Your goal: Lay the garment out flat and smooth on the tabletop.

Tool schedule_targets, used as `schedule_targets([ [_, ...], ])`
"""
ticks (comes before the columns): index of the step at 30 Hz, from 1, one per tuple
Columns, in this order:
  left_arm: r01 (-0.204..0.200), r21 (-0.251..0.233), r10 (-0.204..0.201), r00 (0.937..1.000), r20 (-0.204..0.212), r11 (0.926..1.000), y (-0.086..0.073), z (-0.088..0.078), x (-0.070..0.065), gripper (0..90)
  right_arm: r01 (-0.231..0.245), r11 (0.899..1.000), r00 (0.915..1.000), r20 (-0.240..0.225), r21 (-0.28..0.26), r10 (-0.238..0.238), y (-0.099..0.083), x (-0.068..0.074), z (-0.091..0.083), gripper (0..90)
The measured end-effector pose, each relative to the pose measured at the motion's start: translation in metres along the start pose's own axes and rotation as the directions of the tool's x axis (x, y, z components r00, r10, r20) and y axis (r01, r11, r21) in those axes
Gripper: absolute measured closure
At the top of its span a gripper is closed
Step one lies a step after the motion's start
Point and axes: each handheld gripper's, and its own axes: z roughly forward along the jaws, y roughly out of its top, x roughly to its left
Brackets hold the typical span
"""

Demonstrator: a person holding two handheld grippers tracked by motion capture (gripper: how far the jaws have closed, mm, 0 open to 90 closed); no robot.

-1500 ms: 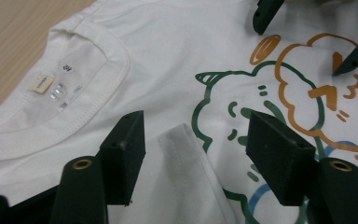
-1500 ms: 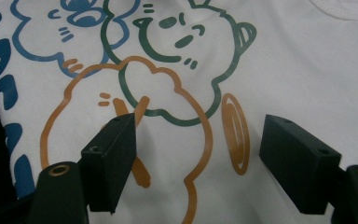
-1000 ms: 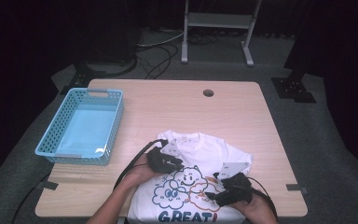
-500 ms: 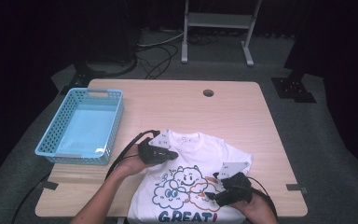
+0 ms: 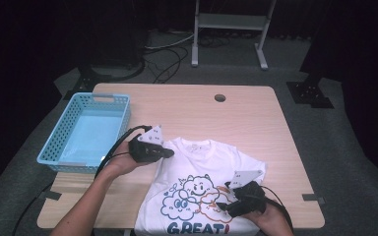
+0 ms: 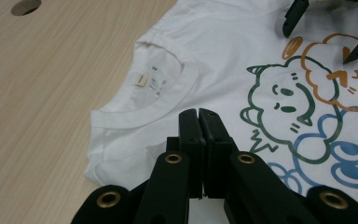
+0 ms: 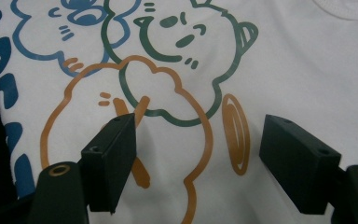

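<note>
The shirt (image 5: 204, 187) lies flat, print up, on the near half of the worktop (image 5: 187, 105), its hem hanging over the near edge; collar (image 6: 142, 100) toward the far side. Left gripper (image 5: 169, 153): since a second ago it has lifted off the print and drawn back to the shoulder beside the collar; its fingers (image 6: 189, 135) have just been closing and now stand pressed together with no cloth between them. Right gripper (image 5: 222, 205): unmoved over the orange cloud print (image 7: 121, 154), fingers (image 7: 109, 161) apart, gripping nothing. Basket (image 5: 86, 132) stands empty to the left. Judgement: the shirt is not yet held; folding has barely begun.
</note>
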Motion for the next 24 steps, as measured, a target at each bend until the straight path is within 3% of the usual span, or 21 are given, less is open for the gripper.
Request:
schedule_targets([
  [12, 0.023, 0.025, -0.022, 0.9989, -0.042, 0.9994, -0.015, -0.025, 0.013, 88.6, -0.002, 1.000, 1.0000, 0.001, 0.022, 0.002, 0.003, 0.000, 0.000, 26.4],
  [24, 0.050, 0.060, -0.044, 0.9954, -0.085, 0.9970, -0.035, -0.046, 0.016, 88.5, 0.001, 1.000, 1.0000, 0.001, 0.030, -0.001, 0.005, 0.000, 0.001, 26.4],
])
